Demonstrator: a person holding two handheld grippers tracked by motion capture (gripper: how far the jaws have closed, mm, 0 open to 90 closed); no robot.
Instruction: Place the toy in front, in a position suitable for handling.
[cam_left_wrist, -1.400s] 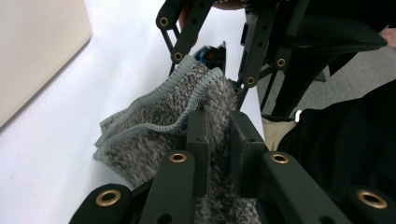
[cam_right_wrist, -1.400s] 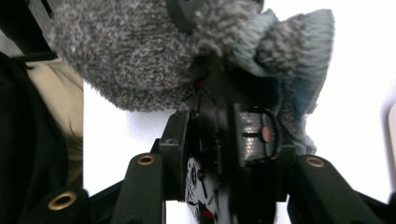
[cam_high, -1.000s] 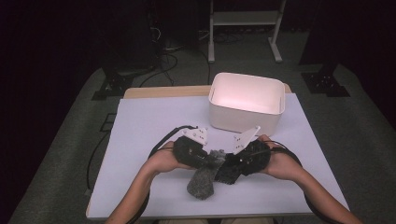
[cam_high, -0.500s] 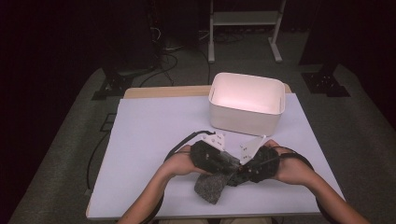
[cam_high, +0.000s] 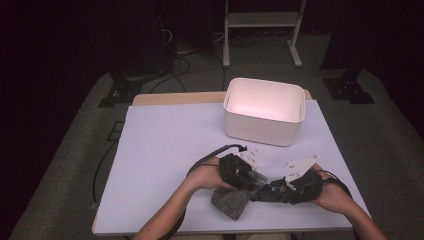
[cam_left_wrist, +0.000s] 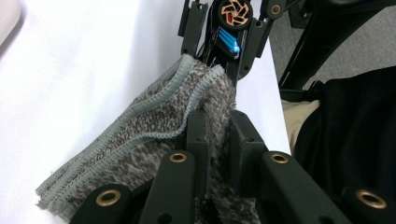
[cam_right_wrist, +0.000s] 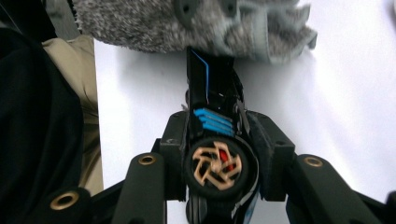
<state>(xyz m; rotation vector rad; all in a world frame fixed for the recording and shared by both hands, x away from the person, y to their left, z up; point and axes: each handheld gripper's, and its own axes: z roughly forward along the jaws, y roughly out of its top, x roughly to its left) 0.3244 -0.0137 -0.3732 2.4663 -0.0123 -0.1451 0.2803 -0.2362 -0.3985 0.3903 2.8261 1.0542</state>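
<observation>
Tongs meet near the front edge of a white table (cam_high: 165, 150). Left gripper (cam_left_wrist: 219, 126) has its black jaws pressed together, pinching a folded grey fleecy cloth (cam_left_wrist: 140, 140) with stitched pale hems. Right gripper (cam_right_wrist: 219, 116) clamps a black lint shaver (cam_right_wrist: 212, 154) with a bronze rotary head and blue ribs, its far end touching the cloth's lower edge. Seen from above, both hands hold the grippers close together, cloth hanging between them onto the table. White bin (cam_high: 263, 110) stands well apart, farther back.
</observation>
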